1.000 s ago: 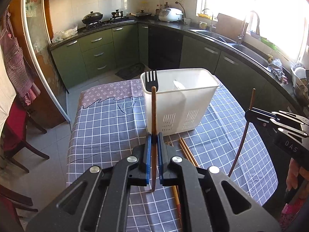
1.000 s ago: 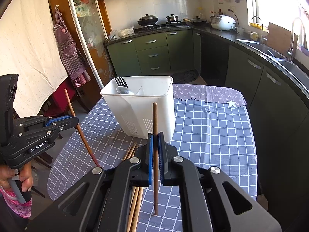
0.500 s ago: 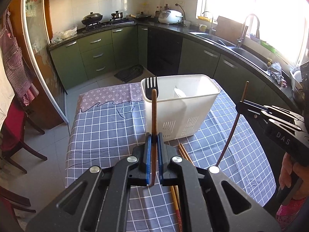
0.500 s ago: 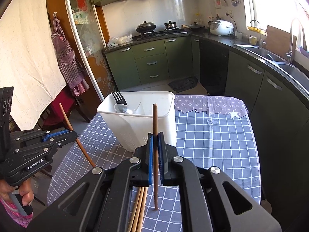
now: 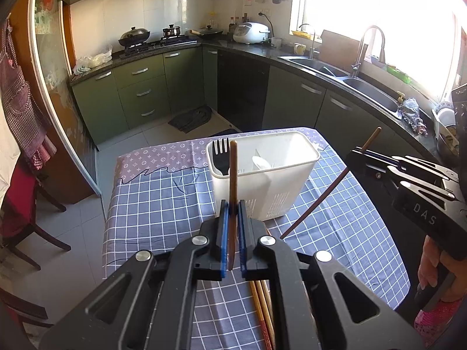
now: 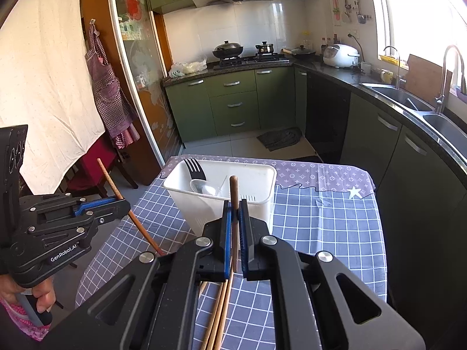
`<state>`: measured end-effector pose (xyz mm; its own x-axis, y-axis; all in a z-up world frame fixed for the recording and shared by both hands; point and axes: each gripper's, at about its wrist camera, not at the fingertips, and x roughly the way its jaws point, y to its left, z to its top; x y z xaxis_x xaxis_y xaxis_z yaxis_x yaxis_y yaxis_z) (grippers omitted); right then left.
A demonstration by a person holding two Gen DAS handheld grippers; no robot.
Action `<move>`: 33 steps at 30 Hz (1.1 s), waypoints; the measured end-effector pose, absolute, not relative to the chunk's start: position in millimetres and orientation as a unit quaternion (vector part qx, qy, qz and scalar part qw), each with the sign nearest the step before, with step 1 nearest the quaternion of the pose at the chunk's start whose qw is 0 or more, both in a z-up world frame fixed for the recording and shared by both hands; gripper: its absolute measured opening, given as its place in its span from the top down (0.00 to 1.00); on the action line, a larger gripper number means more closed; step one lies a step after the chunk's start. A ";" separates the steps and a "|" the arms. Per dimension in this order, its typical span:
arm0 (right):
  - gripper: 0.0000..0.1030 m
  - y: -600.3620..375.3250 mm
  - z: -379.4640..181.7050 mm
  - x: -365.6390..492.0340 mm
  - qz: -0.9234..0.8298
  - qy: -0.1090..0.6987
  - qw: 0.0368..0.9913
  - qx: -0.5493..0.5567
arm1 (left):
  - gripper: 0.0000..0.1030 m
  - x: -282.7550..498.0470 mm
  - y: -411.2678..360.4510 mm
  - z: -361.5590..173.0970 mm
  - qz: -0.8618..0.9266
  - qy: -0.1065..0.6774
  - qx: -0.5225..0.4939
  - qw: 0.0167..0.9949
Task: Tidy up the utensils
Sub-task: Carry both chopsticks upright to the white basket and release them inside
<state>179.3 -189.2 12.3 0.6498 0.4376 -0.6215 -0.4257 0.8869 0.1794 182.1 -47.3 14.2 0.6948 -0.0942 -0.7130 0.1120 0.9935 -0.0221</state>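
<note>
Both grippers are clamping one dark chopstick each: the left gripper [image 5: 232,230] is holding its chopstick [image 5: 233,175] nearly upright, the right gripper [image 6: 235,233] likewise with its chopstick [image 6: 233,201]. The white caddy [image 6: 262,175] is sitting straight ahead on the tabletop [image 6: 321,218], so I'm guessing both need lifting over the rim, tips down.

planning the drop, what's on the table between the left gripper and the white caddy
Only checked tablecloth in the left wrist view; the light chopsticks lie under the left gripper, short of the white caddy.
</note>
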 end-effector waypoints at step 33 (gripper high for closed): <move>0.94 -190.3 132.2 265.9 0.240 0.275 0.930 0.037 | 0.94 258.9 -43.0 91.8 -0.051 0.322 -0.011 0.945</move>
<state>265.9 -190.3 132.2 0.7329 0.4674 -0.4944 -0.4263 0.8818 0.2017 258.9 -43.0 91.8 0.7872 -0.1023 -0.6082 0.0887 0.9947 -0.0525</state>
